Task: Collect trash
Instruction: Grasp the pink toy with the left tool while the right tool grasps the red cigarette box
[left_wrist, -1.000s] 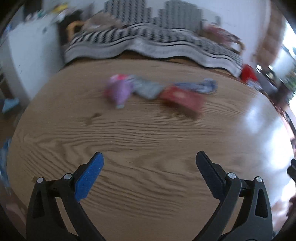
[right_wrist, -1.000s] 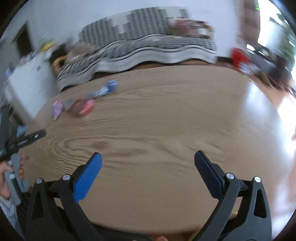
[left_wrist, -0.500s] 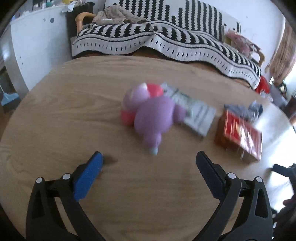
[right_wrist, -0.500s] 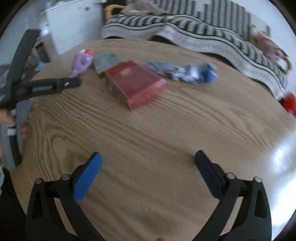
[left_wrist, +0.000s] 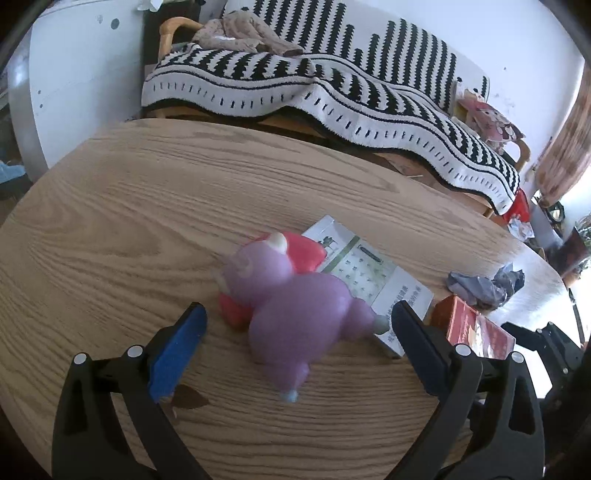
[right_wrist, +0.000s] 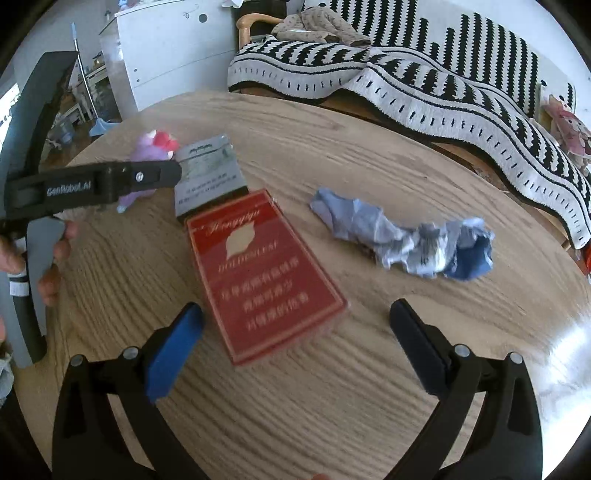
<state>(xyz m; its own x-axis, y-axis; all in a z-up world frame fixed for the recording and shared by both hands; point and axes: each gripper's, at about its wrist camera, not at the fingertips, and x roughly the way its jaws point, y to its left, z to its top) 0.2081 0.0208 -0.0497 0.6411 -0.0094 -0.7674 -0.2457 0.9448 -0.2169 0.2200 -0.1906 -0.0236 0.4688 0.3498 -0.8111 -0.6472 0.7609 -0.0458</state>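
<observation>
Left wrist view: my left gripper (left_wrist: 297, 328) has its jaws apart around one purple toy (left_wrist: 291, 295) on the worktop (left_wrist: 110, 221), its long axis running near-right to far-left. One white card (left_wrist: 373, 280) lies just behind.

Right wrist view: my right gripper (right_wrist: 295, 336) jaws stand apart over one red pack (right_wrist: 262, 273), long axis near-right to far-left. One crumpled blue wrapper (right_wrist: 402, 236) lies right.

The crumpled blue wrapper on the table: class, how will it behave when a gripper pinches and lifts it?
The crumpled blue wrapper looks thin and creased, so it probably crushes and flops. It is likely very light and may slide if pushed.
</observation>
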